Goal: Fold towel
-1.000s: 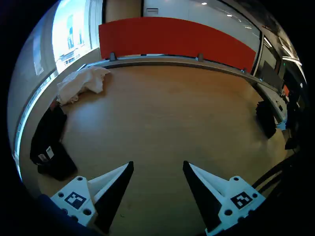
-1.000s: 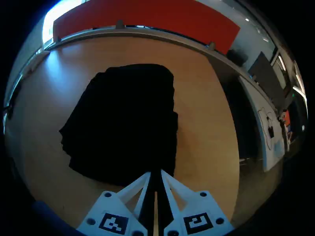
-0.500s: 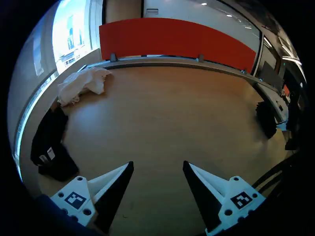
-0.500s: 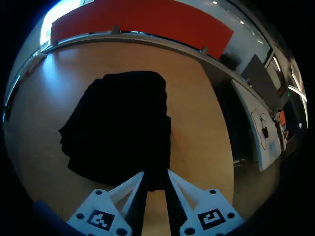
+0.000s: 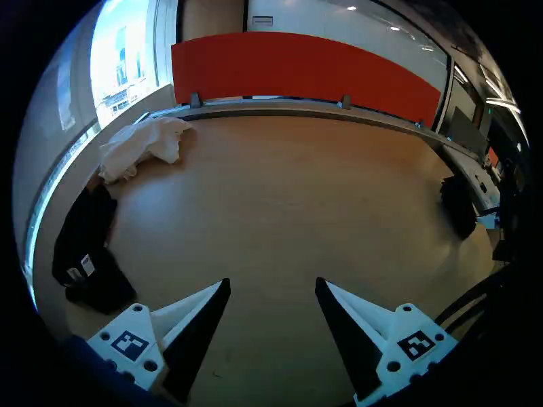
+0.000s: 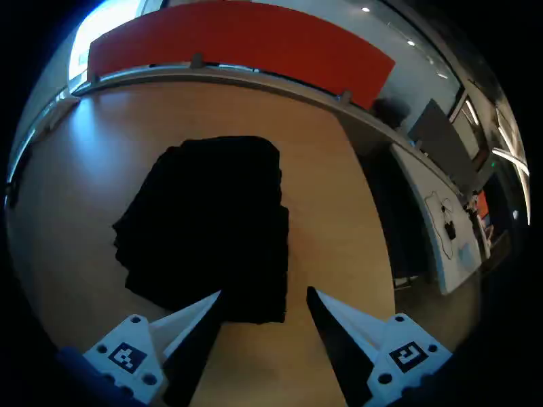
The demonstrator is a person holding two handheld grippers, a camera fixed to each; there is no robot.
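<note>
Towel [image 6: 210, 224], black and folded into a flat stack, lies on the wooden counter [image 6: 339, 203] directly ahead of the right gripper [image 6: 265, 292]. We see that gripper's jaws spread wide and holding nothing. The towel's near edge sits between their tips at the lower centre of the right gripper view. Its left tip overlaps that edge in the picture, but we cannot tell whether it touches the cloth. From there the towel runs up to the middle of the frame, with bare wood on every side. We count one such towel.

In the left gripper view, the left gripper [image 5: 272, 279] also has its jaws parted and unloaded, over bare counter at the lower centre. Farther out we count one crumpled white cloth [image 5: 142, 142] at the upper left. One dark bundle [image 5: 88, 244] with a small white tag is at the left edge, just below the white cloth. Another dark thing [image 5: 458, 207] lies at the right edge, well apart from both. One long orange-red panel [image 5: 305, 68] stands along the far rim of the counter, across the top of the frame.
</note>
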